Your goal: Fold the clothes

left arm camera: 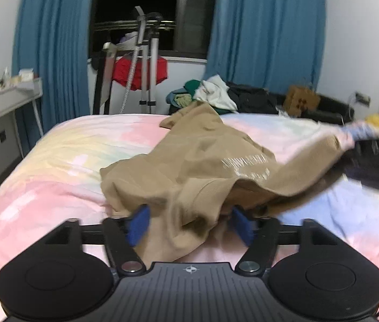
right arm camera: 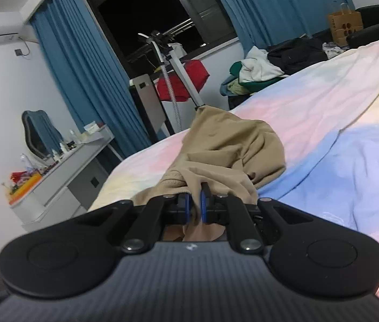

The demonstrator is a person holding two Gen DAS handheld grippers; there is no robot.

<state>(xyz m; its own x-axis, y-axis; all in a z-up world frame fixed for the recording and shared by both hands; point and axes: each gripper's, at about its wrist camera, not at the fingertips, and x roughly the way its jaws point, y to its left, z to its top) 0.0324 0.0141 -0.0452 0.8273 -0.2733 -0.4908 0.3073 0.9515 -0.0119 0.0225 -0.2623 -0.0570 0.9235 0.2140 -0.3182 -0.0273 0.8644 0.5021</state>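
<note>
The tan T-shirt (left arm camera: pixel 202 161) lies crumpled on the bed (left arm camera: pixel 55 166), over the pastel pink, yellow and blue cover, with white lettering showing near its middle. From my left wrist camera I see my left gripper (left arm camera: pixel 189 224) with its blue-padded fingers (left arm camera: pixel 138 224) spread wide; a bunched fold of the shirt sits between them, and the pads do not press on it. At about 3 o'clock in that view the shirt's edge is pulled up off the bed toward my right gripper (left arm camera: pixel 350 145) (blurred there, so I cannot make out its tips).

The right wrist camera settles it: my right gripper (right arm camera: pixel 195 206) has its fingers (right arm camera: pixel 203 206) pressed almost together, pinching a strip of the tan fabric, and the rest of the shirt (right arm camera: pixel 232 145) heaps ahead at 12 o'clock on the bed (right arm camera: pixel 323 123).

Beyond the bed's far edge, at 12 to 1 o'clock, is a pile of clothes (left arm camera: pixel 216 95), with a brown paper bag (left arm camera: pixel 300 100) further right. A grey dresser surface (right arm camera: pixel 63 166) carrying small bottles stands at 9 o'clock, and blue curtains (left arm camera: pixel 52 43) frame a dark window.
</note>
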